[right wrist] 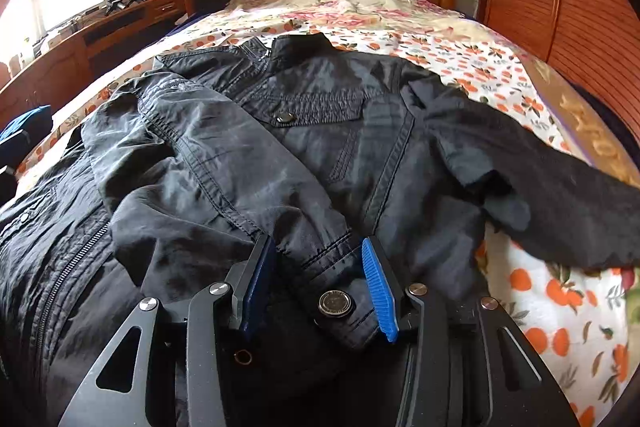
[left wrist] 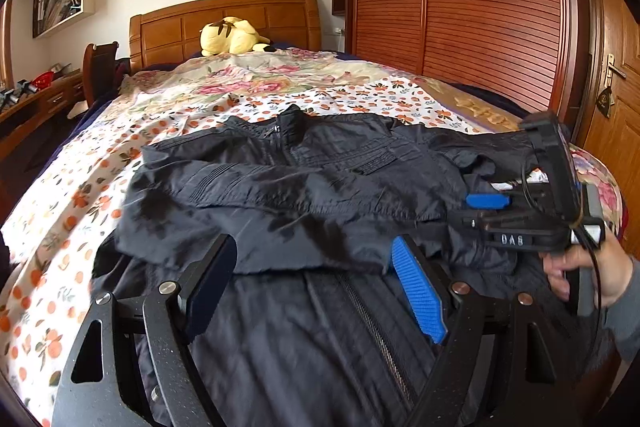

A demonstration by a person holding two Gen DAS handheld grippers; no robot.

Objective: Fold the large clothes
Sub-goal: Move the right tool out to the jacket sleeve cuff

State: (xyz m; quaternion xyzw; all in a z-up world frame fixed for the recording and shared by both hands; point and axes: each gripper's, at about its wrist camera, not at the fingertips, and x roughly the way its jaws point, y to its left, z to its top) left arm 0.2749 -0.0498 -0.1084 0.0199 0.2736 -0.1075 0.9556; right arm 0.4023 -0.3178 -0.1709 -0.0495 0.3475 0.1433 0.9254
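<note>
A dark jacket [left wrist: 320, 167] lies front up on the floral bed sheet [left wrist: 80, 187], collar toward the headboard. One sleeve [right wrist: 200, 167] is folded across the chest. Its cuff [right wrist: 320, 267], with a metal snap, lies between the blue pads of my right gripper [right wrist: 320, 275], which stands open without pressing on it. The other sleeve [right wrist: 560, 195] stretches out to the right. My left gripper [left wrist: 316, 267] is open wide over the jacket's lower front by the zipper, holding nothing. The left wrist view also shows the right gripper [left wrist: 470, 213] at the right, held by a hand [left wrist: 580, 267].
A yellow plush toy [left wrist: 232, 37] lies at the wooden headboard [left wrist: 224, 23]. A slatted wooden wardrobe [left wrist: 480, 7] and a door [left wrist: 616, 107] stand to the right of the bed. A desk [right wrist: 100, 27] with small items runs along the left under the window.
</note>
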